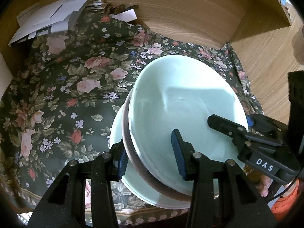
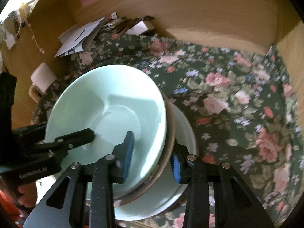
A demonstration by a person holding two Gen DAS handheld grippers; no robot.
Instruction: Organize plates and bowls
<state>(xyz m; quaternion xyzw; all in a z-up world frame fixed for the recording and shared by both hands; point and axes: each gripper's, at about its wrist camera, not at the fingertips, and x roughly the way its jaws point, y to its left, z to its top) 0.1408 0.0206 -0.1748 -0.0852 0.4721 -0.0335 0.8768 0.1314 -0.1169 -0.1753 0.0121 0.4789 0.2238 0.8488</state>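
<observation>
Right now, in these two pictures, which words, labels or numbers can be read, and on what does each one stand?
"DAS": white letters on the black body of the right gripper, seen in the left wrist view.
White lettering on the black body of the left gripper, seen in the right wrist view: too blurred to read.
Print on the white papers at the back of the floral cloth: too small to read.

Left tongs (image 1: 151, 153) straddle the mint bowl's (image 1: 182, 98) rim, stacked on a plate (image 1: 121, 133) over the floral cloth (image 1: 66, 87); right tongs (image 1: 235, 125) opposite.

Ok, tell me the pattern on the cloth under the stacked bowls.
Dark green cloth with pink roses; clearest in the left wrist view.
</observation>
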